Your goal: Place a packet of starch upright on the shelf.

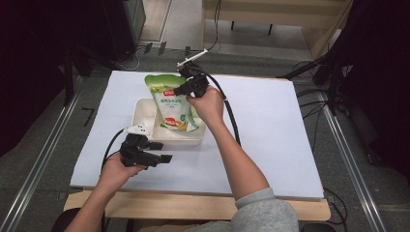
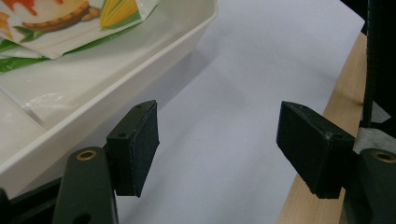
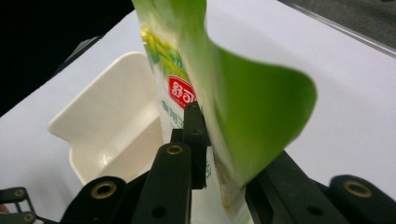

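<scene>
Over tray [image 1: 143,110] | pouch [image 1: 170,101] in right tool [image 1: 183,88] | right side bare

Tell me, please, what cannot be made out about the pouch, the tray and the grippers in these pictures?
- pouch: small print too small in the high view; its foot cut off by the bottom edge in the right gripper view.
- right gripper: far finger hidden behind the pouch.
- tray: cut off by the left gripper view's edges.
- left gripper: open, nothing hidden.

pouch [image 3: 243,121]: top cut off | tray [image 2: 140,70]: far part cut off
</scene>
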{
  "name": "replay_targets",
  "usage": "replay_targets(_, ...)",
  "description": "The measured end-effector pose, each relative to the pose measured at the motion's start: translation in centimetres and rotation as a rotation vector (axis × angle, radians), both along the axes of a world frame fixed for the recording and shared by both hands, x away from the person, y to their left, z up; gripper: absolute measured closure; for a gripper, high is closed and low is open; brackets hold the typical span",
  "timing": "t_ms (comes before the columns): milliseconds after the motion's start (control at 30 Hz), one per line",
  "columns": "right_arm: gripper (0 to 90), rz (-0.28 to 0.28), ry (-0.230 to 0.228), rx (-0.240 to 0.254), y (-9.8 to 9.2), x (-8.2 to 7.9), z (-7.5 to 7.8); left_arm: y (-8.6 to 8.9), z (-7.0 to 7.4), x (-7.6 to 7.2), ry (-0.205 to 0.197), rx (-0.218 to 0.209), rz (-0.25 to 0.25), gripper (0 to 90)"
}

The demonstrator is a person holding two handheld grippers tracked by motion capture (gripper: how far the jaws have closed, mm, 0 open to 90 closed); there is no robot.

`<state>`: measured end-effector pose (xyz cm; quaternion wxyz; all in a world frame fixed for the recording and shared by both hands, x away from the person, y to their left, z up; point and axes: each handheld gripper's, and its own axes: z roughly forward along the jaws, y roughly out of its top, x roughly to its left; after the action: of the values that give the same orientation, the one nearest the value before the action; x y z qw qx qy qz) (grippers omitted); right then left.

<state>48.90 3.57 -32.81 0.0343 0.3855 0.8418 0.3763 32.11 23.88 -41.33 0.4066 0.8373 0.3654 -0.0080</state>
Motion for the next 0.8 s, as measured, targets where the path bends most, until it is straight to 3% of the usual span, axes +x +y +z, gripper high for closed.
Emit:
replay_targets(167, 79.0, -0.028, 0.013, 0.021, -1.3, 0.3, -0.6, -0.1, 0.0, 0.0, 0.000, 0.010, -0.007, 30.8)
replay_targets(400, 70.5, -0.054, -0.006, 0.022, -3.0, 0.6, -1.7, 0.0, 0.0, 0.0, 0.001, 0.002, 0.004, 30.8)
replay_targets(433, 69.4, -0.056, -0.003, 0.046, -3.5, 0.6, -1.8, 0.0, 0.0, 0.0, 0.002, 0.006, -0.001, 30.8)
replay_targets(800, 53.3, -0.051, -0.004, 0.056, -4.8, 0.2, -1.5, 0.5, 0.0, 0.1, 0.002, -0.010, 0.010, 30.7)
